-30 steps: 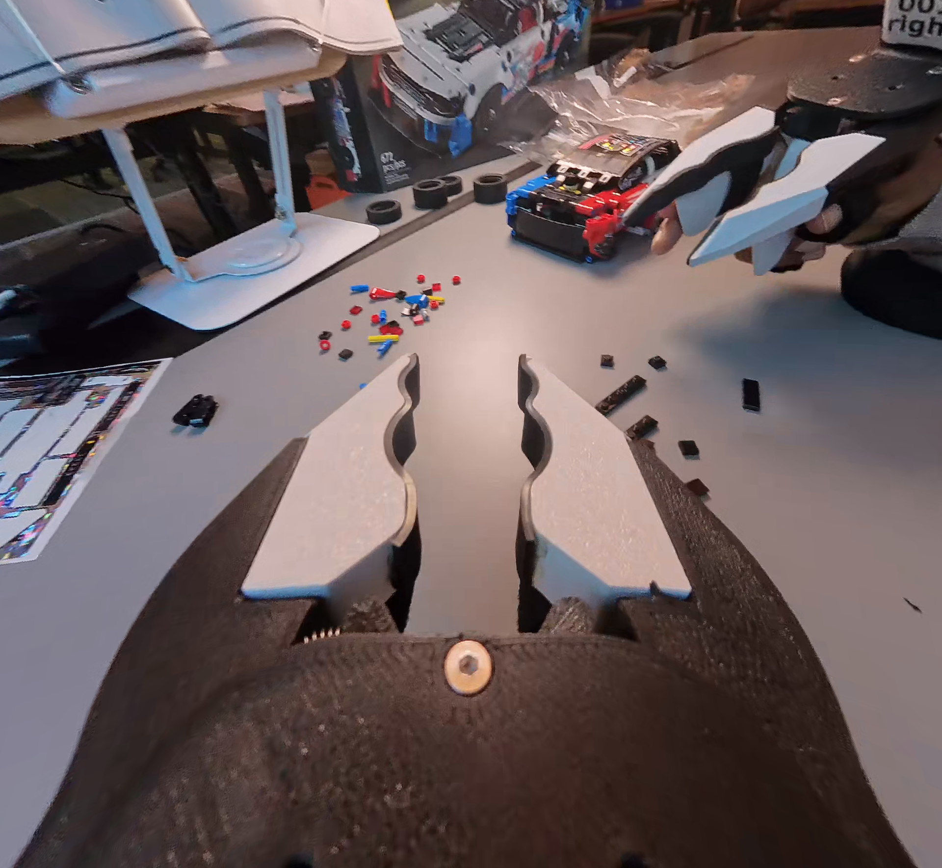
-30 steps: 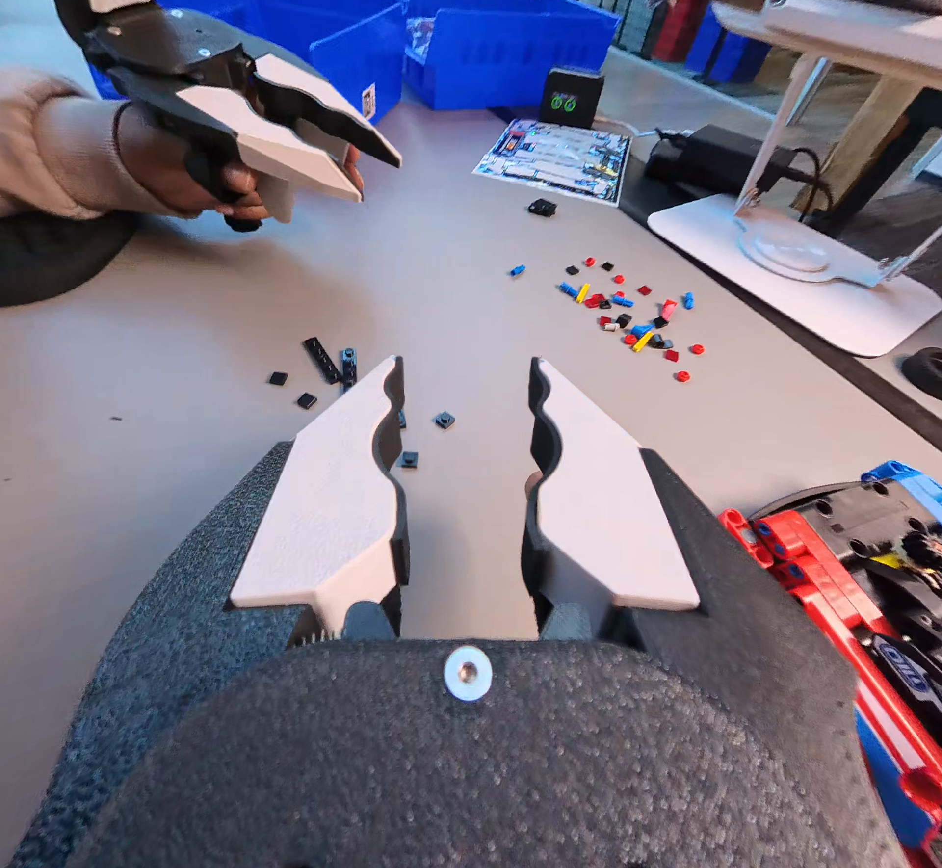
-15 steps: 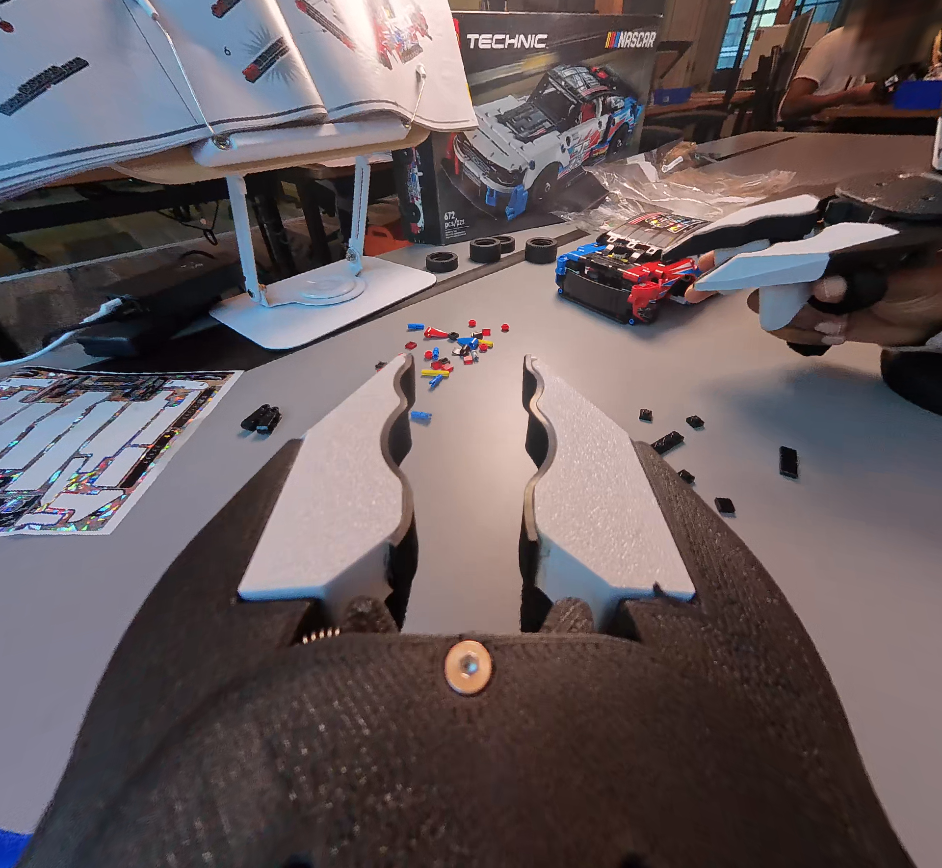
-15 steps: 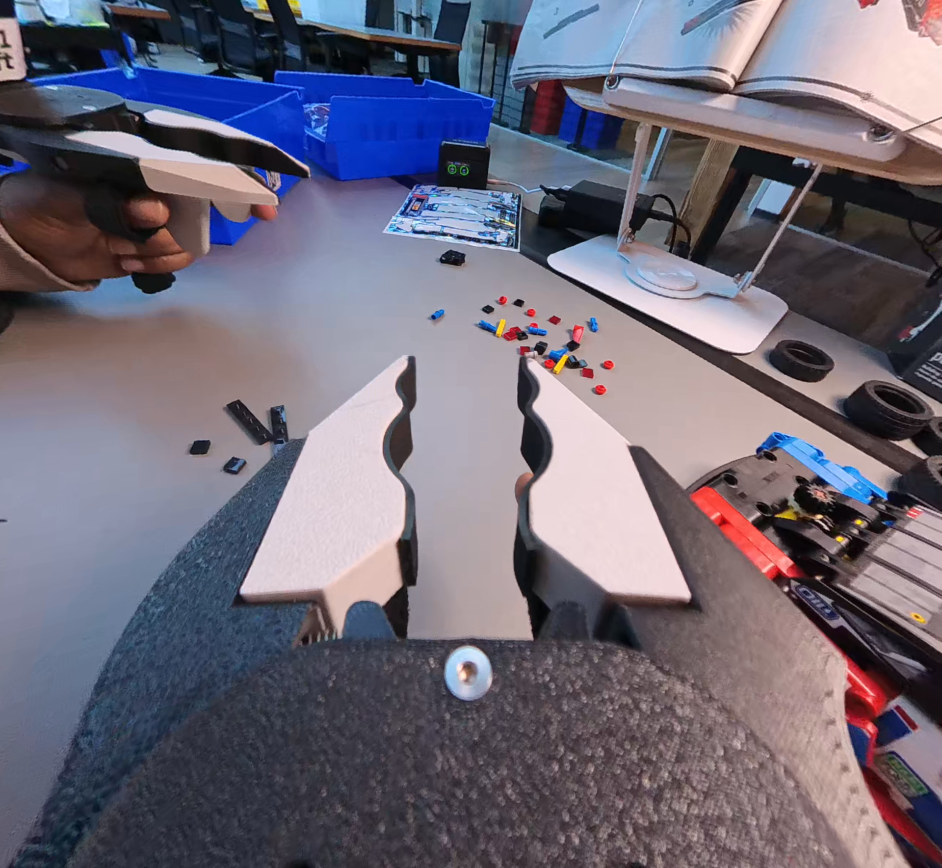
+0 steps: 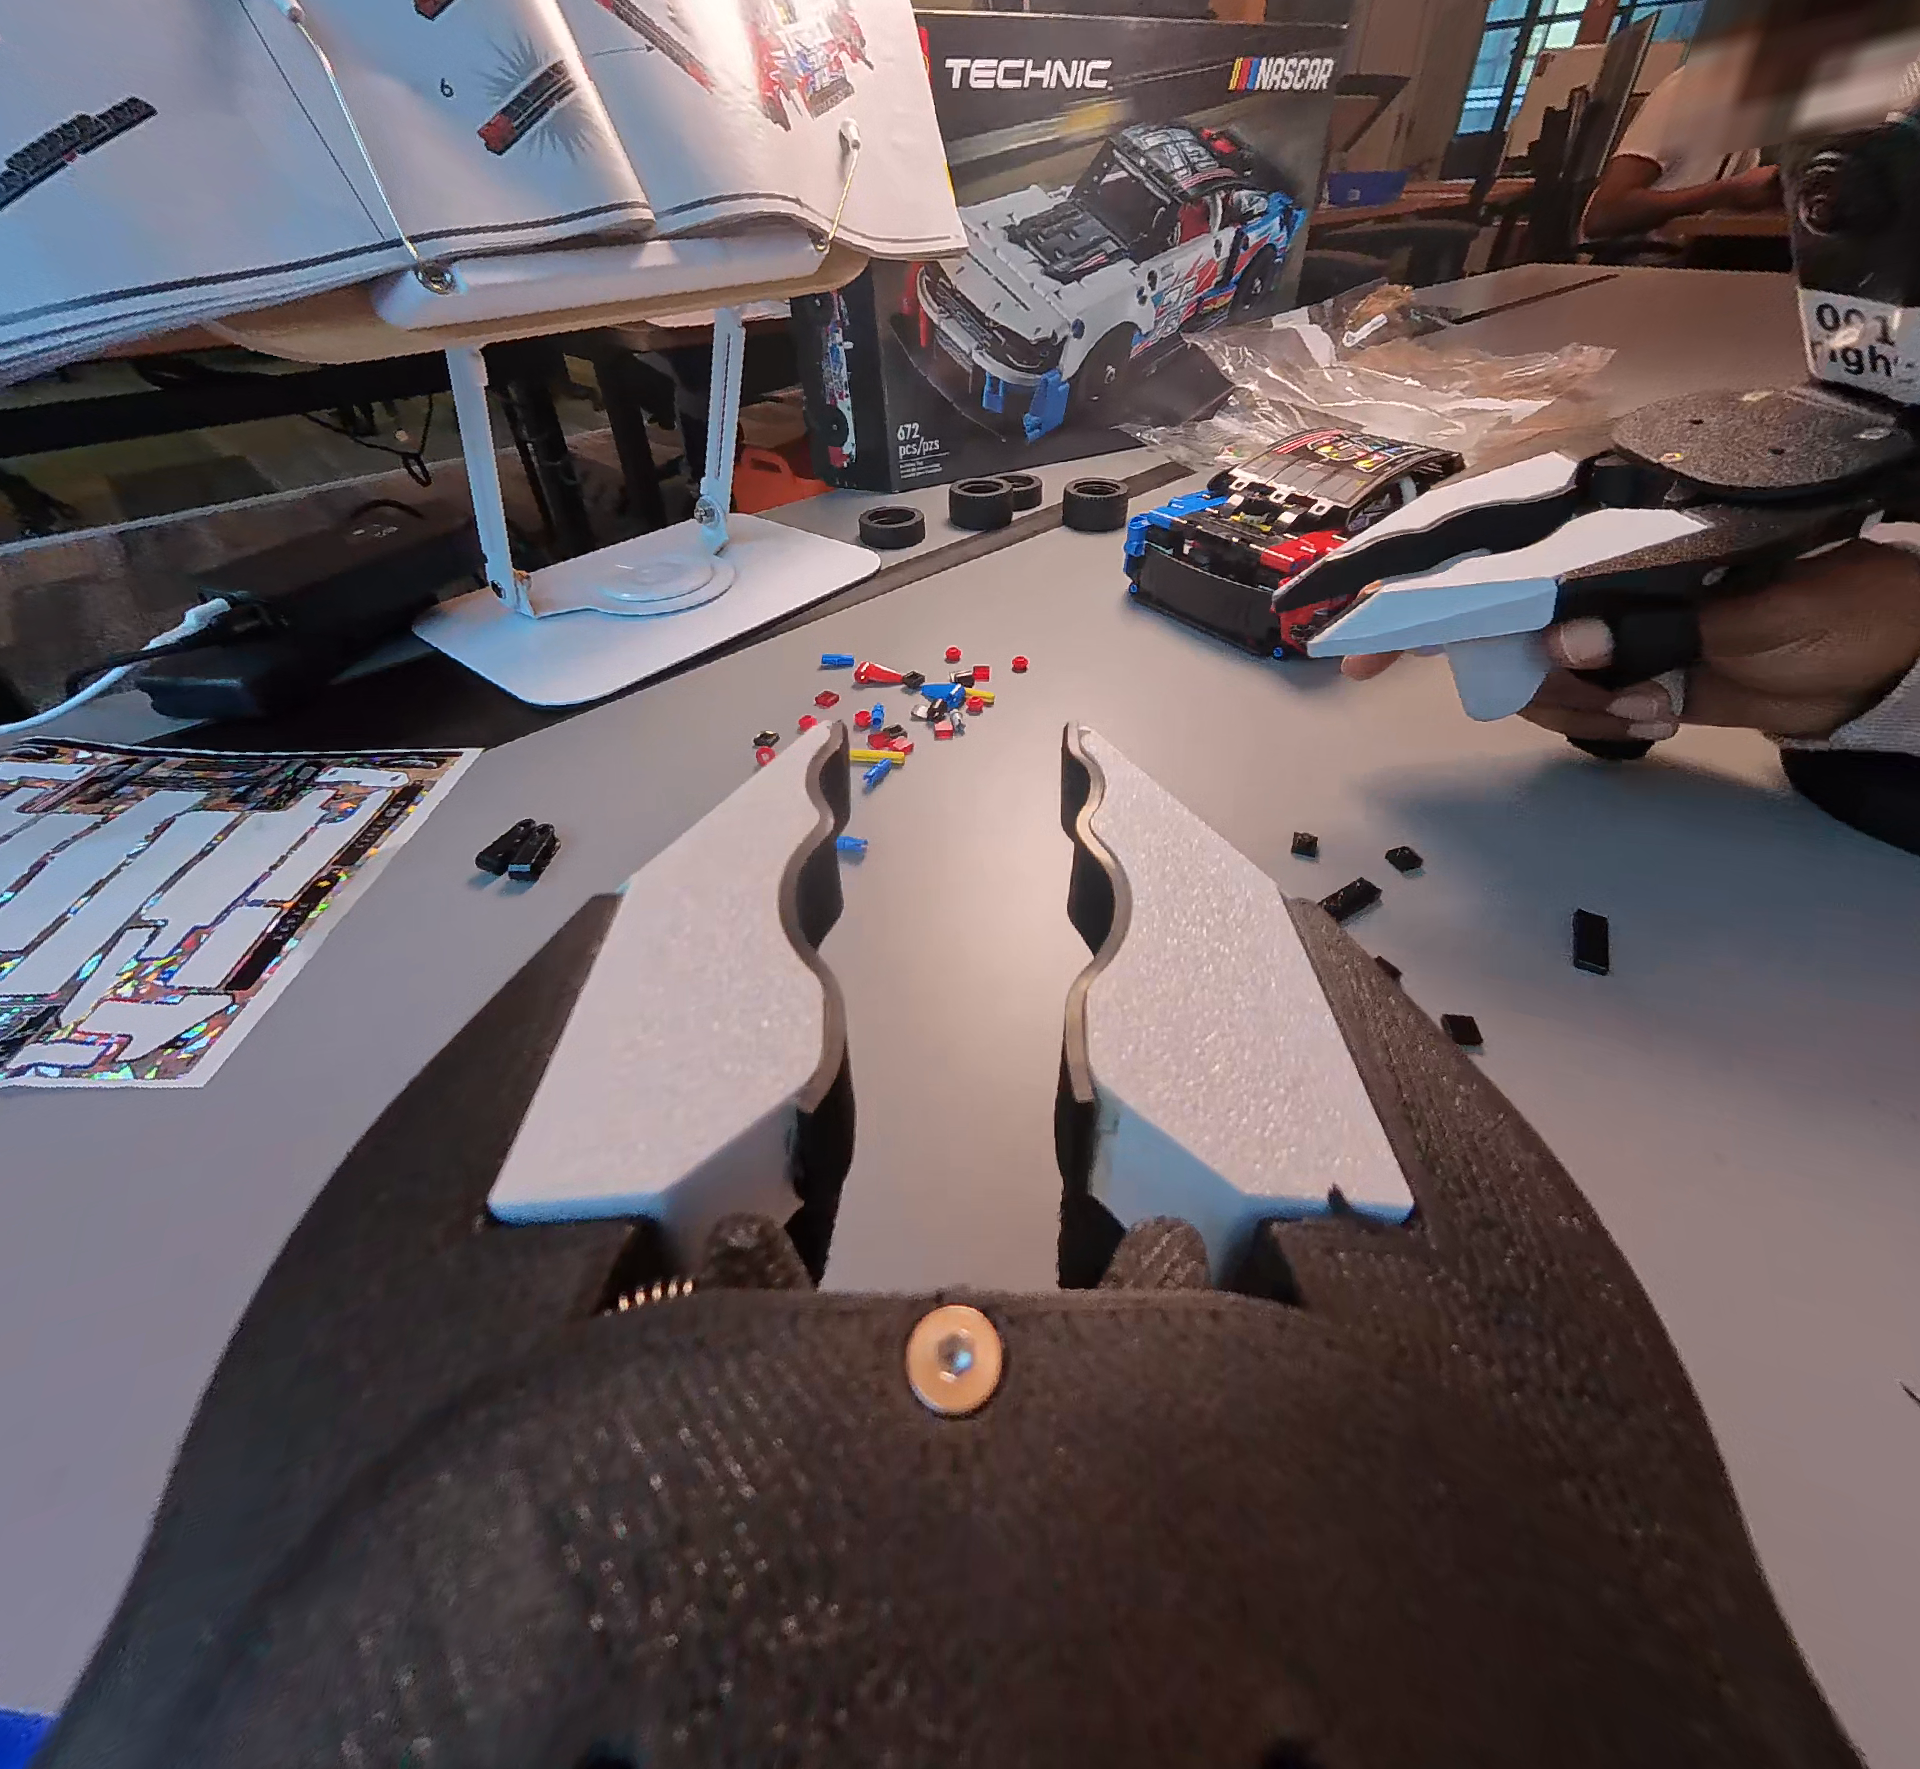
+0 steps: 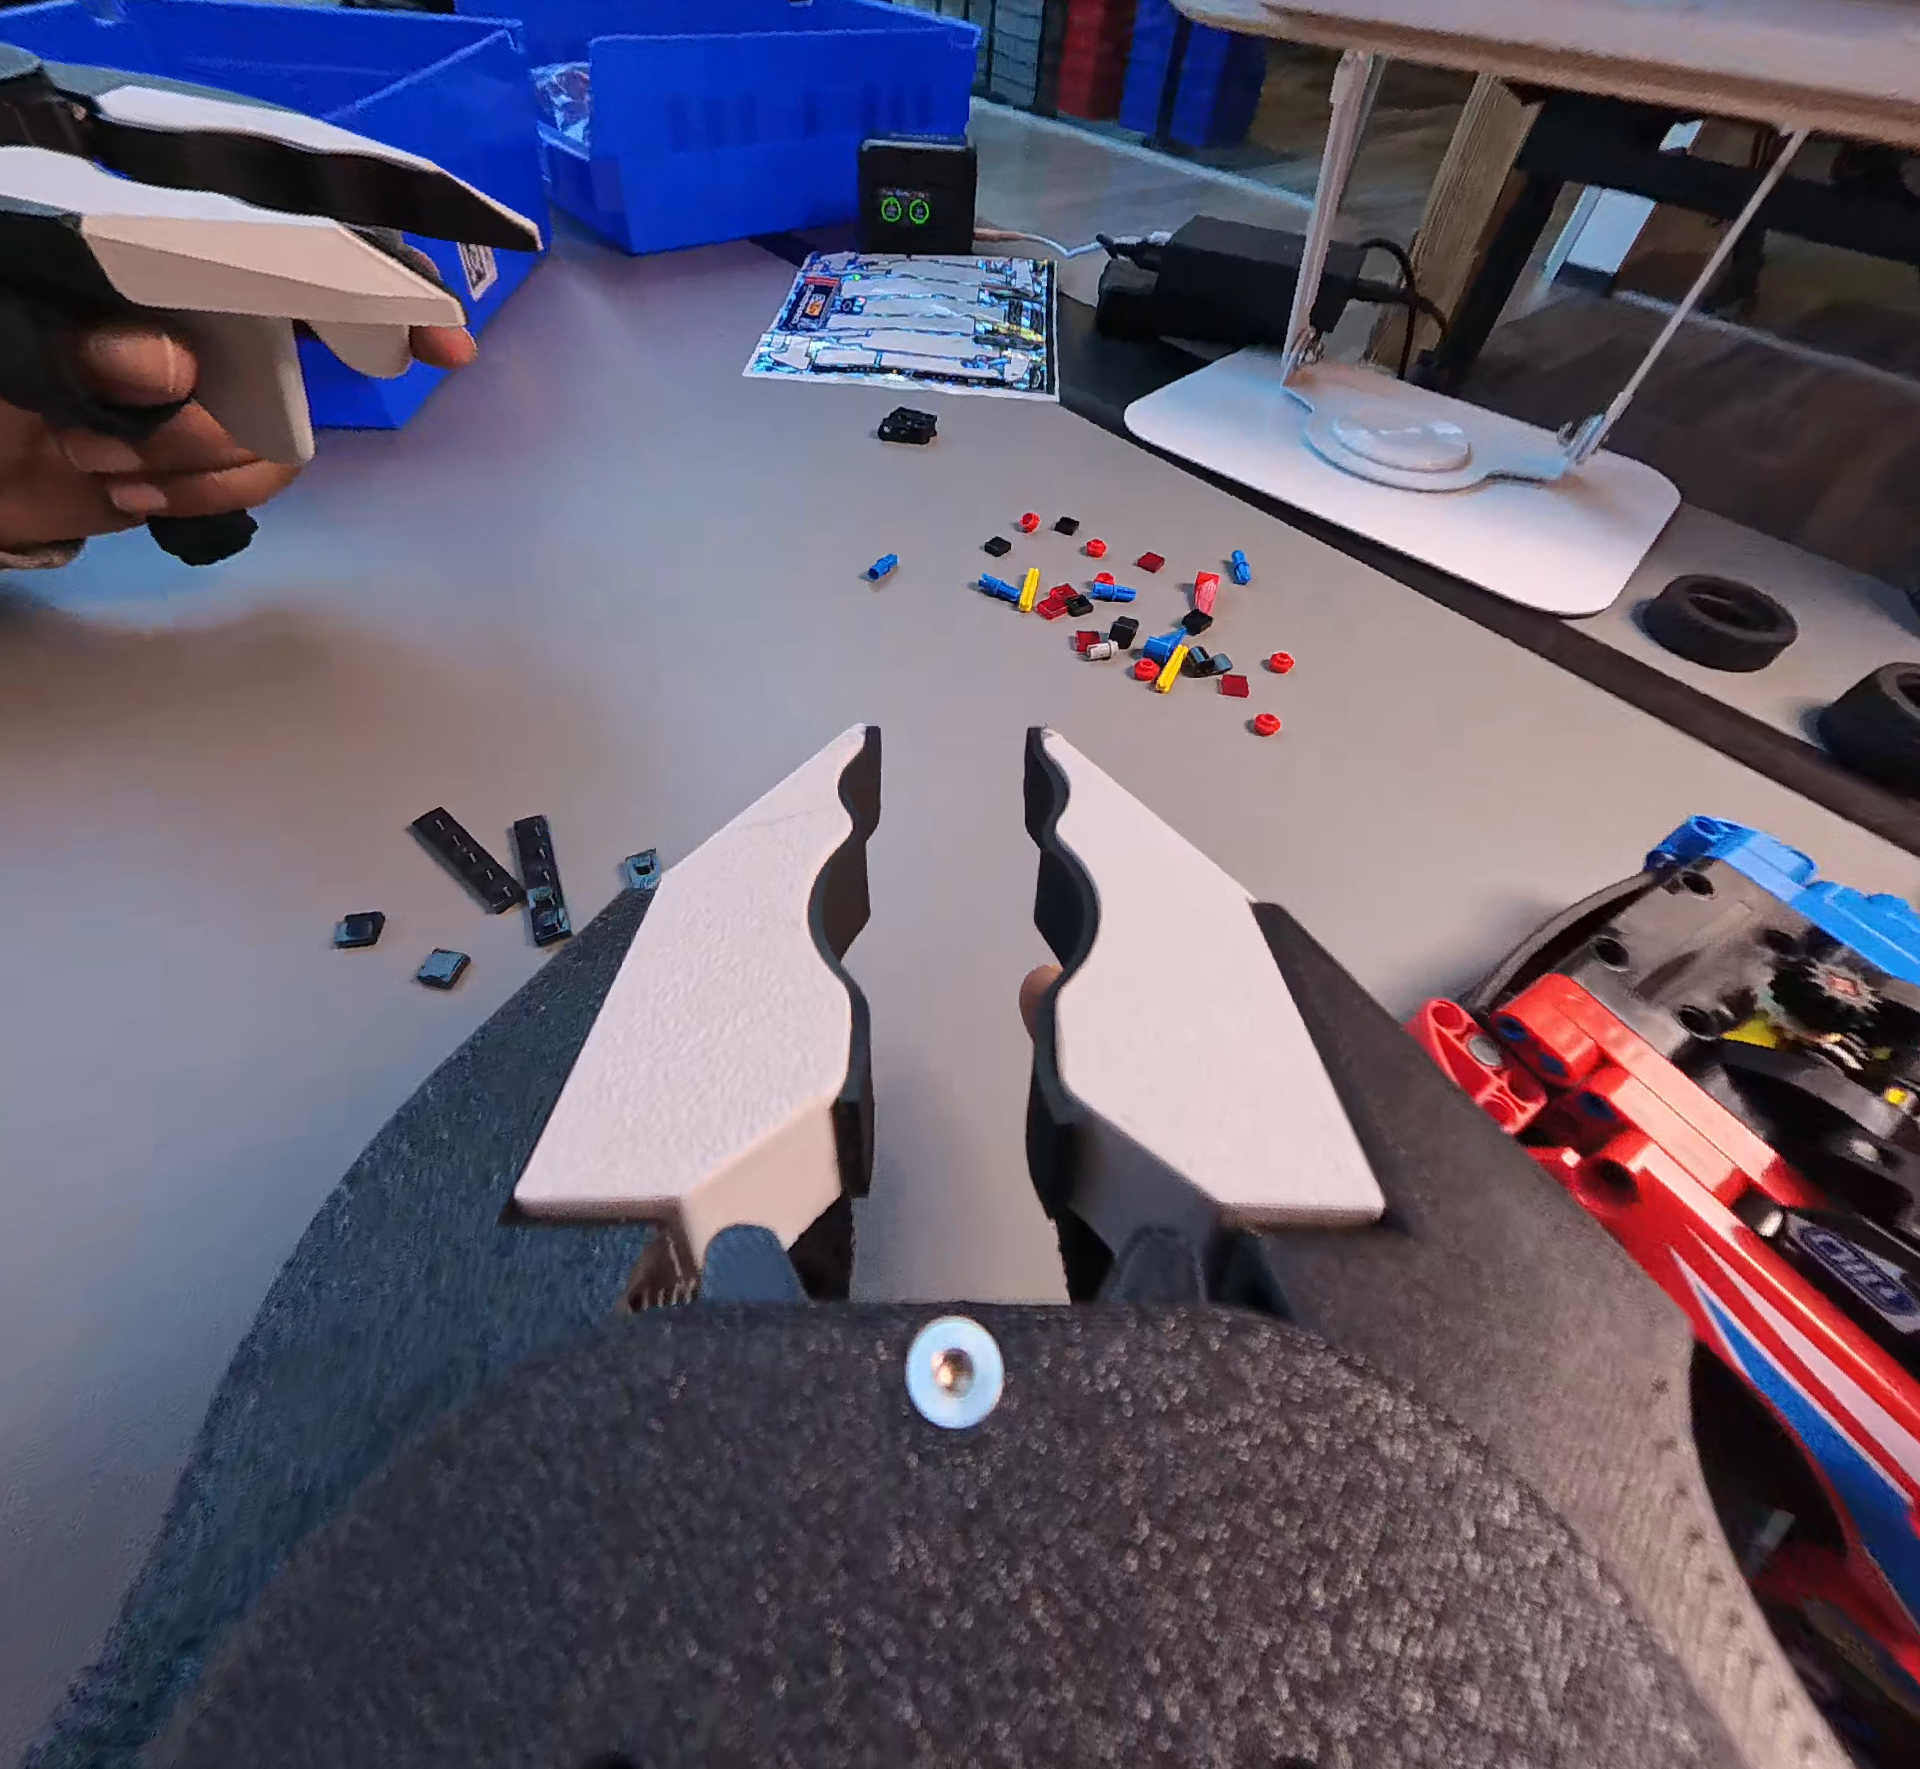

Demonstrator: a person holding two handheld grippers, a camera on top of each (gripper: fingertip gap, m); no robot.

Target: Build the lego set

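The partly built red, blue and black Lego car (image 5: 1236, 535) stands at the right of the grey table (image 5: 1039, 888); it also shows in the right wrist view (image 6: 1714, 1096). A scatter of small red, blue, yellow and black pieces (image 5: 914, 701) (image 6: 1132, 618) lies mid-table. Several small black plates (image 5: 1351, 898) (image 6: 488, 867) lie nearer. My left gripper (image 5: 951, 743) is open and empty, above the table short of the scatter. My right gripper (image 6: 953, 743) is open and empty, jaws fairly close together, beside the car; it shows in the left wrist view (image 5: 1299, 618).
An instruction book on a white stand (image 5: 644, 597) rises at the back. The set's box (image 5: 1091, 244), several loose tyres (image 5: 987, 504) and a plastic bag (image 5: 1403, 369) are behind the car. A sticker sheet (image 5: 156, 888) lies left. Blue bins (image 6: 727, 109) stand beyond. My hands' fingertips stand some 15 centimetres from each other.
Both grippers have tilted up from looking down at the table to a flatter view across it. The right gripper's jaws have narrowed. Nothing was picked up.
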